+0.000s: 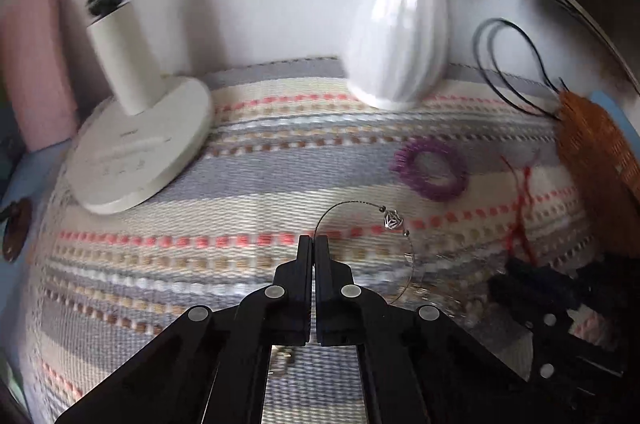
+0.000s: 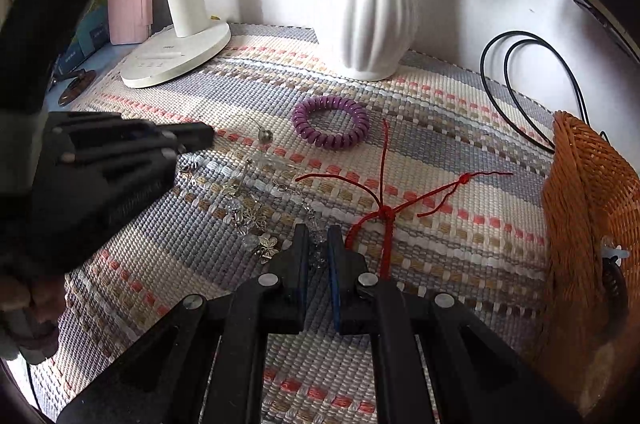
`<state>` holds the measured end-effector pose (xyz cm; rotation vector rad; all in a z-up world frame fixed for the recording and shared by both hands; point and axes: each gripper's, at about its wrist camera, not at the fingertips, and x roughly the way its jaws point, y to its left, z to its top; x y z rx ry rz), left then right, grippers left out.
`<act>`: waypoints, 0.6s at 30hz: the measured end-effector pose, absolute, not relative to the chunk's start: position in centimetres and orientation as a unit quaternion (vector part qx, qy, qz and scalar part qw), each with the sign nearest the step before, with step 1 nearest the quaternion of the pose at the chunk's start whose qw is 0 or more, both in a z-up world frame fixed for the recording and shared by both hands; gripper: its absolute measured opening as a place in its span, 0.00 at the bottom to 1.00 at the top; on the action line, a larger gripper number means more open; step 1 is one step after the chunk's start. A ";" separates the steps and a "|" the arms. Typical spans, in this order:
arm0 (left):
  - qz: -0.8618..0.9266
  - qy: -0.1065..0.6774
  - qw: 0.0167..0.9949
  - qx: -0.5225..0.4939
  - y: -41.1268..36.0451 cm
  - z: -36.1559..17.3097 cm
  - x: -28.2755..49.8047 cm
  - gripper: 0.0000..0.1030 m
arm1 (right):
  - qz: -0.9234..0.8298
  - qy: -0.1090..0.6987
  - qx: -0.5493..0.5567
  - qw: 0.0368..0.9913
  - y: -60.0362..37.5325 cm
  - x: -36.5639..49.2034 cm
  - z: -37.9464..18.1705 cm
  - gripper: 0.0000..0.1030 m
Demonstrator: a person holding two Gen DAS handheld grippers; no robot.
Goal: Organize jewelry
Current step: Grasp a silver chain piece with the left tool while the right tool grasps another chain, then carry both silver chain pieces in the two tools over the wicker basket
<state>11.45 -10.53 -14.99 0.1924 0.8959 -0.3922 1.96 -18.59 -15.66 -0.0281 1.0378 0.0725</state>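
A thin wire bangle [image 1: 394, 220] (silver bead attached) is pinched by the clenched left gripper [image 1: 314, 238]. The right gripper [image 2: 318, 230] is held narrowly parted over a butterfly chain [image 2: 256, 220], near the red cord [image 2: 384, 212].

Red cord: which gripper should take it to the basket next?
Right, probably. The right gripper has its jaws slightly apart, right beside the red cord, with the basket on its side. The left gripper is shut on the wire necklace.
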 end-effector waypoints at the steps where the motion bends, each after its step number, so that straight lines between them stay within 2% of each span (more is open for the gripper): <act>1: -0.179 0.431 0.881 0.078 -9.8 -14.8 11.7 0.00 | 0.035 0.494 -0.015 0.869 -18.6 1.9 -15.7 0.09; 9: -0.182 0.426 0.885 -0.048 -4.0 -11.1 11.2 0.00 | 0.034 0.495 0.023 0.868 -19.3 1.9 -15.7 0.09; 13: -0.201 0.435 0.870 -0.119 -2.7 -10.2 10.6 0.00 | 0.056 0.496 0.166 0.850 -21.8 1.2 -15.6 0.09; 18: -0.214 0.424 0.869 -0.139 -2.6 -9.0 9.2 0.00 | 0.067 0.470 0.217 0.853 -22.7 -0.3 -13.6 0.09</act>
